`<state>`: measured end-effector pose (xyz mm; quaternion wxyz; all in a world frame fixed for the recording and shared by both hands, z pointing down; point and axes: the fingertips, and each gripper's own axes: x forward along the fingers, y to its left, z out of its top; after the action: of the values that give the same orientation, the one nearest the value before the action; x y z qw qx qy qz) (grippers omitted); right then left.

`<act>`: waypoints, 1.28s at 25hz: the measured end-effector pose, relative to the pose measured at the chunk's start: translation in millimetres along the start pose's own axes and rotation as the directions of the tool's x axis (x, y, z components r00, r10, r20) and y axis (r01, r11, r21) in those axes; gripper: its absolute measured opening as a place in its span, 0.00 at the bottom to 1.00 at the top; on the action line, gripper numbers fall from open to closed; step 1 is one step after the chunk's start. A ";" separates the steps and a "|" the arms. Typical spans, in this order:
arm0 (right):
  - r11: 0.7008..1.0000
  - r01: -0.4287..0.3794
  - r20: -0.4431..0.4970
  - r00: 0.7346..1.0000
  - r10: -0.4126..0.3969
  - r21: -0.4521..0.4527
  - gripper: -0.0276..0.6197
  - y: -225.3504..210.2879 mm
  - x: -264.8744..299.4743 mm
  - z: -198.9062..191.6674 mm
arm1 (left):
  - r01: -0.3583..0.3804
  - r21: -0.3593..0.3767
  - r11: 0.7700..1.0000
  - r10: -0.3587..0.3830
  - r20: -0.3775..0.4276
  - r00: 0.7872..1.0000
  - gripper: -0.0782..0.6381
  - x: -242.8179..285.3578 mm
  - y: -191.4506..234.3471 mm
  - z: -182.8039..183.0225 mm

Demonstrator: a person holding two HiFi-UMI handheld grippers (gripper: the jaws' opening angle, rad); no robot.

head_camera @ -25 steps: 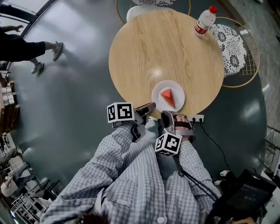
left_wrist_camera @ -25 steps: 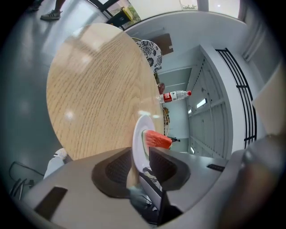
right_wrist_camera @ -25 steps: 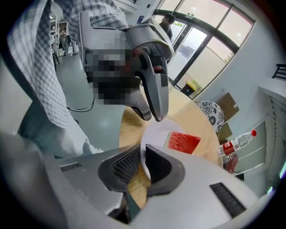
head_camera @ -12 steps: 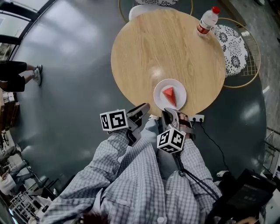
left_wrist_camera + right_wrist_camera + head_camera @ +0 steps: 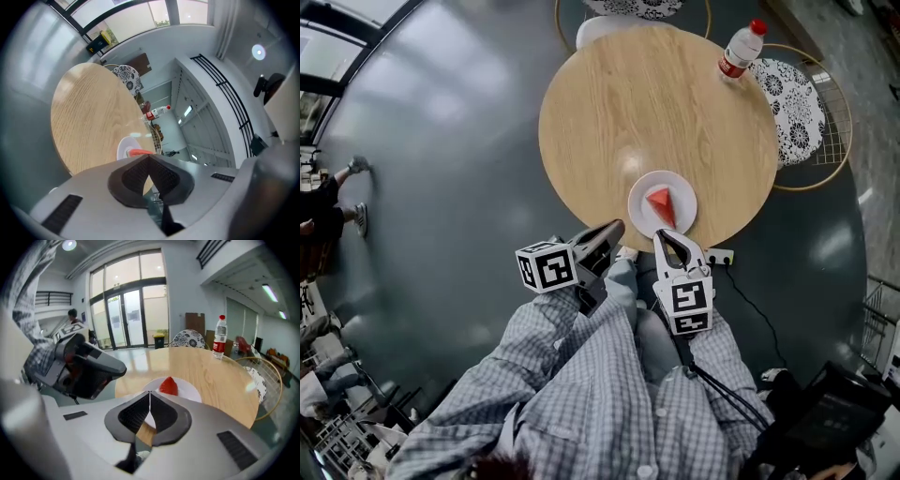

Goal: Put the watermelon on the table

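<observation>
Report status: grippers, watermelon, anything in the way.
Both shut and empty: left gripper, right gripper, off the table's near edge. Watermelon slice on white plate, on table. Water bottle at far edge, out of the way.

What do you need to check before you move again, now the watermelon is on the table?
1. Watermelon slice lies on the white plate: ok.
2. Plate rests wholly on the round table: ok.
3. Plate well clear of the table's edge: not ok, it sits close to the near edge.
4. Left hand-held gripper shut and empty: ok.
5. Right hand-held gripper shut and empty: ok.
6. Water bottle upright, far from the plate: ok.
</observation>
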<state>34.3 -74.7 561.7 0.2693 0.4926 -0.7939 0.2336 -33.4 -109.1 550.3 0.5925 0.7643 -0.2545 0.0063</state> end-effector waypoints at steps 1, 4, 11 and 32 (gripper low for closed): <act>0.999 0.010 0.027 1.000 -0.011 0.050 0.06 -6.1 -5.1 3.6 | 0.018 -0.001 1.000 -0.018 0.022 1.000 0.12 -1.0 -4.7 4.5; 0.985 0.038 0.075 0.996 -0.051 0.167 0.05 -20.2 -21.9 12.0 | 0.033 0.033 0.999 -0.034 0.028 0.999 0.12 -4.7 -17.1 10.1; 0.955 0.080 0.130 0.984 -0.121 0.287 0.05 -43.9 -47.0 29.9 | 0.038 0.132 0.991 -0.035 -0.028 0.999 0.12 -5.6 -44.3 6.5; 0.968 0.068 0.332 0.932 -0.148 0.240 0.05 -65.8 -139.7 74.4 | 0.117 0.197 0.973 -0.136 0.082 0.987 0.12 -6.8 -135.0 -0.9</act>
<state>131.0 -57.0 421.3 0.0801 0.5966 -0.7688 0.2158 14.5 -82.9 426.5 0.5026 0.8319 -0.2314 -0.0433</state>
